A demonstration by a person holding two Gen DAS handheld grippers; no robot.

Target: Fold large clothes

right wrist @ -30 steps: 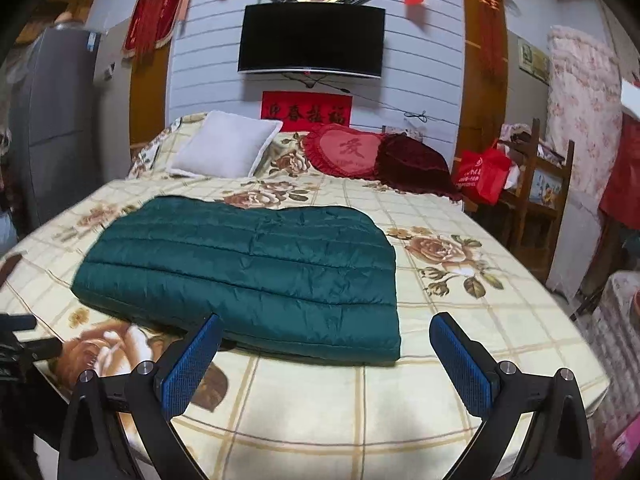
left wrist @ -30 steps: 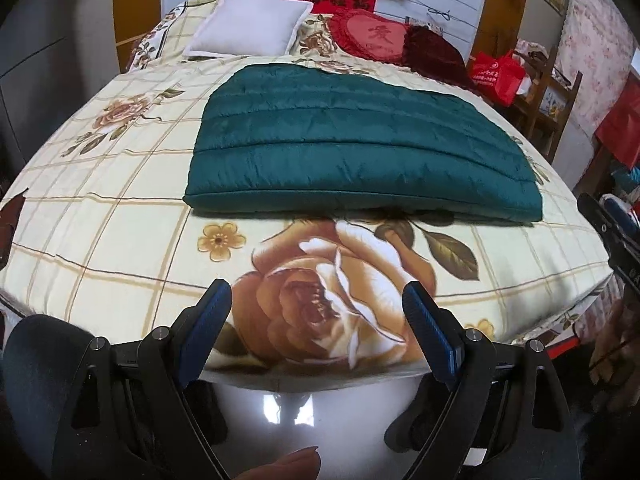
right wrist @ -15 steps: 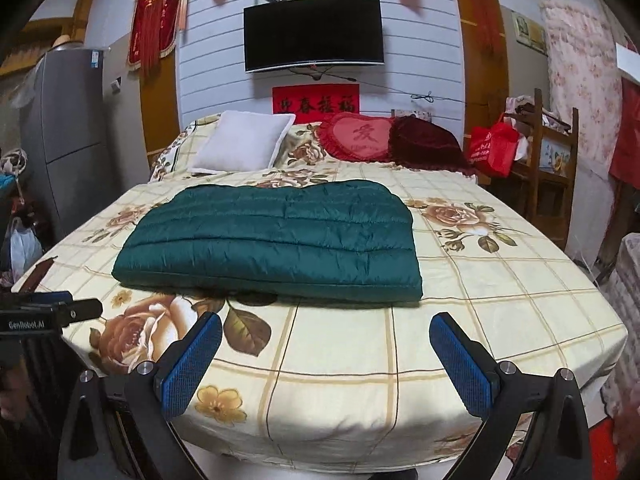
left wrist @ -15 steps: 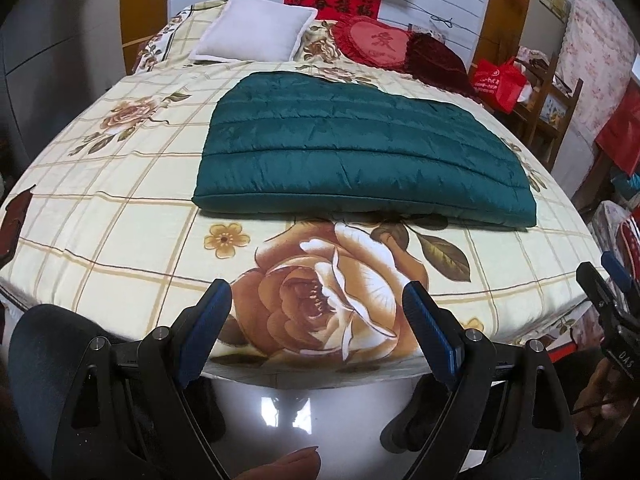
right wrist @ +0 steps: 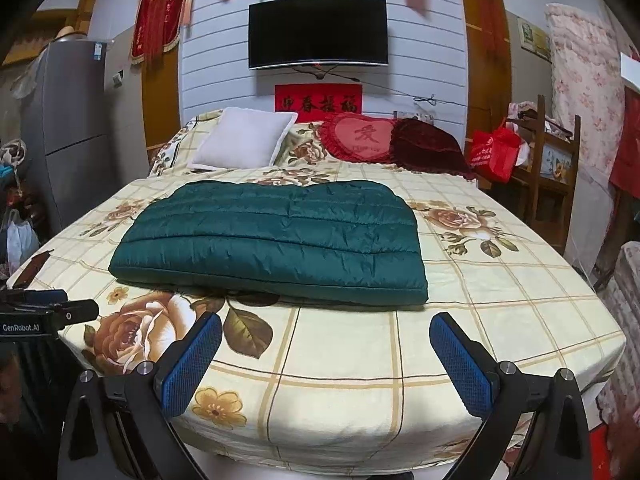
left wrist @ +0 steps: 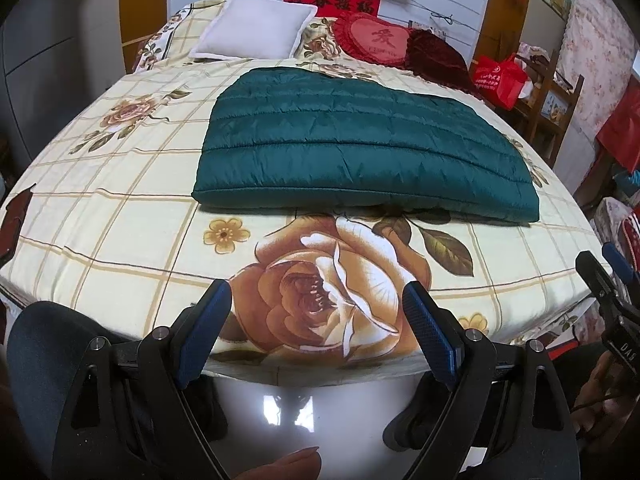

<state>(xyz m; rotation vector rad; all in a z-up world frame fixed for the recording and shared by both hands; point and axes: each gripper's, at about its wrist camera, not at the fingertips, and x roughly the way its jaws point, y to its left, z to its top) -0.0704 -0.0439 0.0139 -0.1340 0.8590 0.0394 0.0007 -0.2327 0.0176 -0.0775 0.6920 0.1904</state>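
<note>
A dark green quilted garment (left wrist: 360,148) (right wrist: 280,240) lies folded into a flat rectangle in the middle of the bed (left wrist: 100,216) (right wrist: 500,300). My left gripper (left wrist: 316,312) hovers open over the bed's near edge, short of the garment, with nothing between its blue pads. My right gripper (right wrist: 326,344) is also open and empty, held over the foot of the bed, a little short of the garment's near right corner. Each gripper shows at the edge of the other's view: the right gripper (left wrist: 608,280) at the right, the left gripper (right wrist: 36,312) at the left.
A white pillow (right wrist: 244,138), a red heart cushion (right wrist: 360,138) and a dark red cushion (right wrist: 428,148) lie at the head of the bed. A wooden rack (right wrist: 548,160) with a red bag (right wrist: 494,152) stands at the right, a grey fridge (right wrist: 72,120) at the left. A shiny floor (left wrist: 312,412) lies below.
The right view has drawn back and lifted, so the garment sits farther and more central. The left view has barely shifted; the right gripper has sunk lower at its right edge.
</note>
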